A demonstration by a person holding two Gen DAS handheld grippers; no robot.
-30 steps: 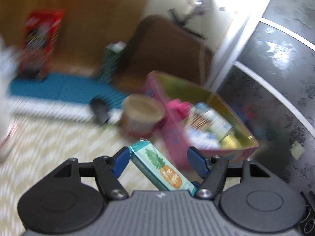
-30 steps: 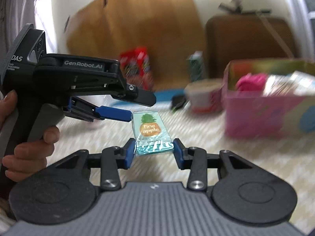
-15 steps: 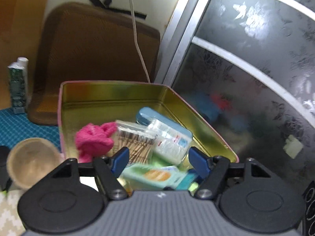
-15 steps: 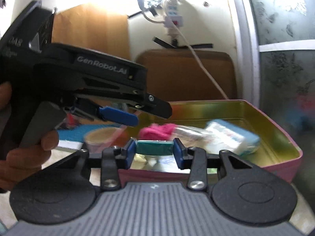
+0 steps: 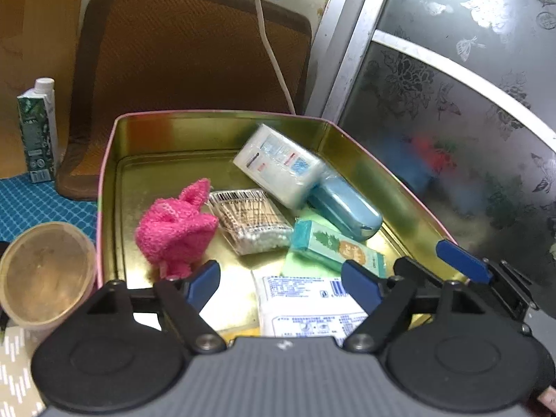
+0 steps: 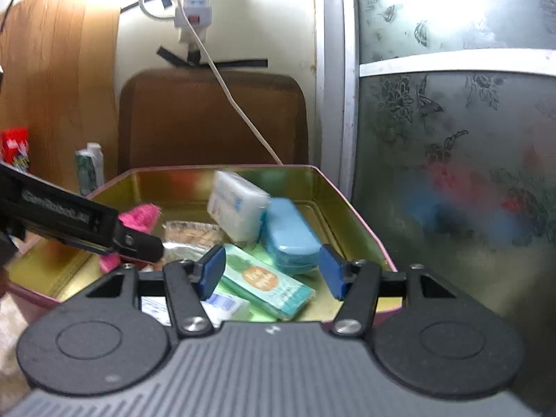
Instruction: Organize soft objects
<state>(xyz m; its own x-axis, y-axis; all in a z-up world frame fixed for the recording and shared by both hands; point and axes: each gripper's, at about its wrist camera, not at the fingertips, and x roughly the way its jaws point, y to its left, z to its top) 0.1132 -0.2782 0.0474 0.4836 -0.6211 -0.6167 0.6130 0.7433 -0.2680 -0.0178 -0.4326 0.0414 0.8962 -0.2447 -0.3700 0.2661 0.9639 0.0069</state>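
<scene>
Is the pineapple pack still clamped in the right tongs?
No: the pineapple pack lies in the tin, and the opening right tongs no longer touch it.

floor (image 5: 14, 365): patterned mat | on it: pink tin (image 5: 222, 125) at centre | paper cup (image 5: 45, 271) touching at 9 o'clock | carton (image 5: 38, 132) at 10

Red packet (image 6: 14, 149) cut by left frame edge, print unreadable. White tissue pack (image 5: 305, 307) lower end hidden behind left tool body. Shapes behind frosted door (image 6: 451, 191) blurred.
</scene>
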